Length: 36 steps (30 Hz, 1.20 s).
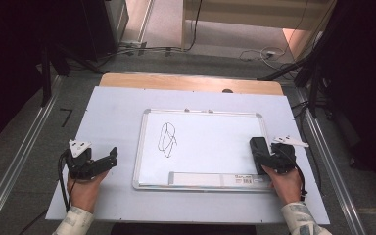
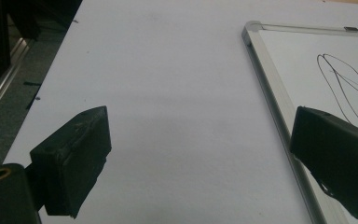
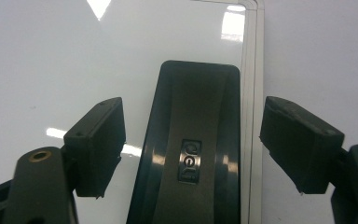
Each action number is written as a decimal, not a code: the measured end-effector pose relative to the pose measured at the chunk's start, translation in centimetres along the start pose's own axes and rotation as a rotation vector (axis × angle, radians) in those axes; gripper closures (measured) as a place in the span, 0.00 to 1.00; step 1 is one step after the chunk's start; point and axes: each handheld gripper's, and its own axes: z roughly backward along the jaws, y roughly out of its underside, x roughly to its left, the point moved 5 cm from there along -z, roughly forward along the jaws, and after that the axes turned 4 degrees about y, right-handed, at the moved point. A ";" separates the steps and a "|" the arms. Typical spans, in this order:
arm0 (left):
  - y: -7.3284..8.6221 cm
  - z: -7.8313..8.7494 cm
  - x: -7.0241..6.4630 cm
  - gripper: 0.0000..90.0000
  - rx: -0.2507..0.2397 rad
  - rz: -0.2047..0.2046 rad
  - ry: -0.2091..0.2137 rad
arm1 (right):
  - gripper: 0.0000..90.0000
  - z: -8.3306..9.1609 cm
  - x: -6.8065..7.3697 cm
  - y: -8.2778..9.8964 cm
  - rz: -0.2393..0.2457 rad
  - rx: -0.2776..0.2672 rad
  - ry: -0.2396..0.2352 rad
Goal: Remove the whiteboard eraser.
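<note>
High view: black eraser (image 1: 258,152) lying on the whiteboard (image 1: 200,147) at its right edge, right gripper (image 1: 264,157) over it; left gripper (image 1: 108,159) resting on the pale grey table (image 1: 117,107) left of the board; scribbled loop (image 1: 168,139) mid-board, grey carpet and cables beyond. Left gripper view: jaws spread wide, nothing between, matte sheet and aluminium frame (image 2: 272,93). Right gripper view: glossy oblong eraser (image 3: 191,154), silver logo, between released jaws, pads clear of both sides; no grasp.
</note>
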 end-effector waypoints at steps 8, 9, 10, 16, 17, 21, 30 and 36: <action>0.1 0.0 0.1 0.06 0.004 0.005 -0.005 | 0.27 -0.9 0.1 -0.2 -0.009 0.016 0.013; 0.0 -0.1 0.2 0.06 0.003 0.007 -0.005 | 0.27 -1.0 0.1 -0.2 -0.010 0.017 0.012; 0.1 -0.1 0.2 0.06 0.003 0.007 -0.005 | 0.27 -1.1 0.0 -0.2 -0.015 0.022 0.012; 0.1 -0.2 0.3 0.06 0.006 0.013 -0.008 | 0.29 -1.4 0.2 0.0 -0.005 0.037 0.022; 0.1 -0.2 0.4 0.06 0.007 0.015 -0.009 | 0.30 -1.5 0.2 0.0 -0.001 0.036 0.022; 0.2 -0.3 0.5 0.07 0.009 0.020 -0.010 | 0.31 -1.6 0.3 0.0 0.000 0.039 0.028; 0.2 -0.3 0.3 0.07 0.009 0.016 -0.008 | 0.36 -2.2 0.5 0.1 0.009 0.062 0.055; 0.2 -0.3 0.2 0.07 0.010 0.015 -0.008 | 0.39 -2.2 0.5 0.2 0.002 0.065 0.057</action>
